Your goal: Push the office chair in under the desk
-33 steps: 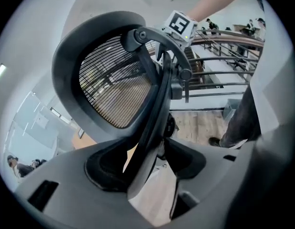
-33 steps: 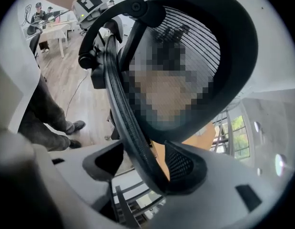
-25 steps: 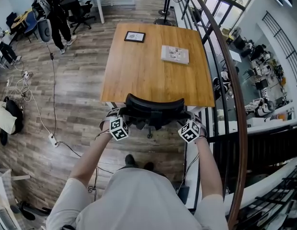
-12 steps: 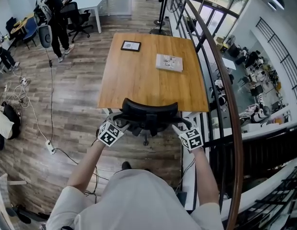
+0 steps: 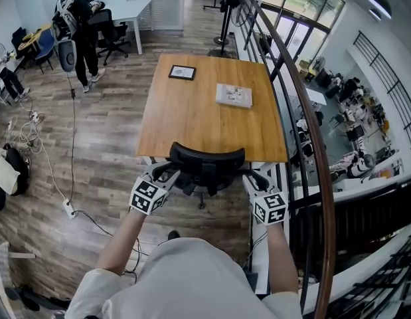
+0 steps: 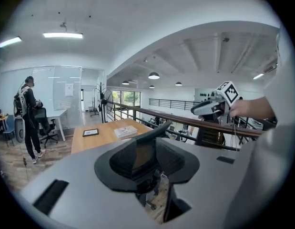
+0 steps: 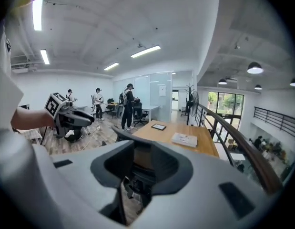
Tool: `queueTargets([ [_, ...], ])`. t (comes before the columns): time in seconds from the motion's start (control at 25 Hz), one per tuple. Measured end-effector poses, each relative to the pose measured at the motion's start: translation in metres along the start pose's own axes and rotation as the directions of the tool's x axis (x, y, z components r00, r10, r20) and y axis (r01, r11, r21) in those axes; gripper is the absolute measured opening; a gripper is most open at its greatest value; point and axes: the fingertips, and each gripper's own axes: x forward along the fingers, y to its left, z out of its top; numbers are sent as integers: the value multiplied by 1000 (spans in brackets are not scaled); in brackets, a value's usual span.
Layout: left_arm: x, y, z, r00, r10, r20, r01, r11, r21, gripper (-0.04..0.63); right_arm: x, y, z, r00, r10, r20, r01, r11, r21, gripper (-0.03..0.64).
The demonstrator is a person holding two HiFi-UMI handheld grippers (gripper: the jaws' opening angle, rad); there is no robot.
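The left gripper (image 5: 160, 178) and right gripper (image 5: 254, 181) hover beside the backrest of the office chair (image 5: 206, 159). Their 2 jaw pairs have just been closing partway and grasp nothing. The chair stands tucked at the desk (image 5: 192, 105).

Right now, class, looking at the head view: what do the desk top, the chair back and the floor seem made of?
Desk top: wood or wood veneer, satin, warm grain streaks.
Chair back: probably black plastic frame, matte, moulded curve.
Floor: wood-look planks, grey-brown, board seams; laminate or timber, unclear.
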Motion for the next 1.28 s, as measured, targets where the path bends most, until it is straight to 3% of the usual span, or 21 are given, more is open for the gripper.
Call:
queueTargets([
  [0.2,-17,-11,25,997,-22,76,31,992,-125,82,-28,12,28,994,-27,102,25,1000,19,57],
  [0.28,-23,-15,34,994,-15,107,31,989,-142,54,-37,15,37,990,-36,133,37,999,-4,39],
  [0.48,-27,-20,47,992,-33,125,50,989,-138,17,-49,16,48,984,-62,167,73,996,-59,10],
  [0.72,-28,-30,55,991,-55,122,65,995,-80,-6,-63,11,60,974,-65,218,67,998,-4,3],
  [1.28,-23,-36,59,987,-92,133,105,990,-93,-6,-67,11,60,968,-74,240,64,997,50,2],
])
